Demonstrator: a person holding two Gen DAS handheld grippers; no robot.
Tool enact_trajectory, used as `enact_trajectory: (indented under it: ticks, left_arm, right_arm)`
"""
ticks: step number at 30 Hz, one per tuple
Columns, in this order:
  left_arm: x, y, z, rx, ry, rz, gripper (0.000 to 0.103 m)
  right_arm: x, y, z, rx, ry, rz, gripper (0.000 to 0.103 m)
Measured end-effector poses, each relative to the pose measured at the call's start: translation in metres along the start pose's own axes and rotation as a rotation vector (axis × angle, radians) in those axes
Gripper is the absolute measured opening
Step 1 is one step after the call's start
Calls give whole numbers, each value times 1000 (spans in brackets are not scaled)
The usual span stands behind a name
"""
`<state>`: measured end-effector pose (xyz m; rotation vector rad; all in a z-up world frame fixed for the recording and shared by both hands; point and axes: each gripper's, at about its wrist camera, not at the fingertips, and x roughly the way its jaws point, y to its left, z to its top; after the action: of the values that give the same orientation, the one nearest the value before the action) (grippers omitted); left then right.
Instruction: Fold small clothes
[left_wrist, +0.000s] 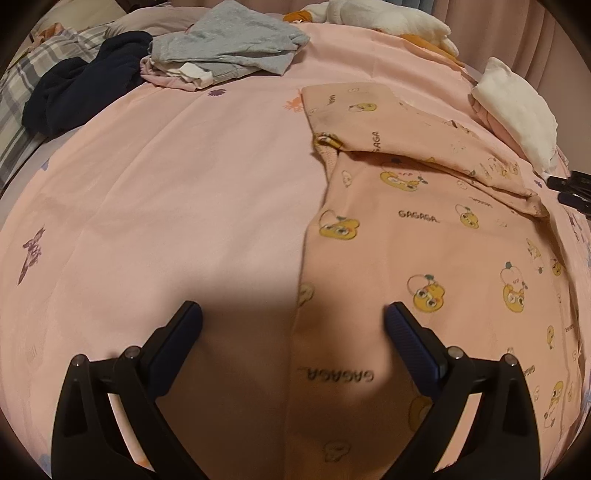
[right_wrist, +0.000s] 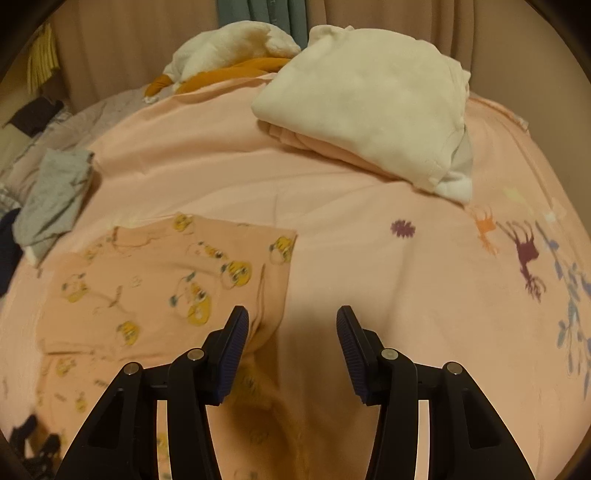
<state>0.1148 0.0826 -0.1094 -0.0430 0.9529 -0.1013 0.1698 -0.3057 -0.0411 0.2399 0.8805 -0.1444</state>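
A small peach garment printed with yellow cartoon faces (left_wrist: 424, 240) lies flat on the pink bedspread (left_wrist: 166, 184), one part folded over at its far end. My left gripper (left_wrist: 293, 317) is open, straddling the garment's left edge just above the cloth. In the right wrist view the same garment (right_wrist: 159, 280) lies at the left. My right gripper (right_wrist: 291, 319) is open and empty over its right edge. The other gripper's tip shows at the right edge of the left view (left_wrist: 574, 188).
A pile of grey, white and navy clothes (left_wrist: 207, 51) lies at the far left. A folded cream and pink stack (right_wrist: 373, 110) sits at the far right of the bed. A white and orange plush toy (right_wrist: 229, 55) lies by the curtain.
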Motion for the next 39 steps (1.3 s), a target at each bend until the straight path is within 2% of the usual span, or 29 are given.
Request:
enact_trajectory:
  ticks: [3,5,6,8,9,11,12,14,16,17,20,22,24,30,32,37,39]
  left_arm:
    - [-6,3,-9,4,-11,13,100]
    - [-9,6,-15,9,-19,17,101]
    - [-11,7,-18,13,-23,18,101]
    - [-14,11,-23,12,-25,16,102]
    - [-16,14,-25,8,-24,17,102]
    - [-19,18,-28,1,-21,17,103]
    - [-21,20,-31,0,-16,21,103]
    - [-24,22,-35,-7,-7,25,103]
    - [-28,25,-39,-23,10,16,103]
    - [-30,25,-40,-27,20,8,102]
    - [-36,27,-43,-23,77,-45,102]
    - [-41,27,-47,-10,125,-87,101]
    - [-48,29,-52,-18,165,-134,101]
    - [-64,43,-69,-157,223,-292,101]
    - [-68,41,-73,-165,232,-318,101]
    - [-76,28,-86,-197,262,-409,101]
    - [-75,23,-87,-208,251,-400,101]
  right_arm:
    - [-4,-3,-12,22,-7,56,50]
    - [4,6,-18,-22,-1,74,50]
    - [6,11,-23,-48,1,52,49]
    - [27,20,-35,-117,44,-100,49]
    - [32,20,-41,-119,60,-119,49]
    - [30,12,-51,-85,3,-79,49]
    - [27,11,-53,-79,5,-73,49]
    - [20,9,-57,-82,25,-63,49]
    - [9,6,-60,-81,83,-57,49]
    - [2,3,-62,-74,97,-39,49]
    - [-23,-11,-71,-28,116,90,49]
    - [-38,-25,-84,24,159,180,52]
    - [-47,-35,-98,58,198,230,56]
    - [-61,-71,-163,184,302,386,57]
    - [-64,-82,-172,233,276,445,57]
    - [-71,-97,-185,321,287,525,57]
    - [-75,-93,-187,301,280,516,57]
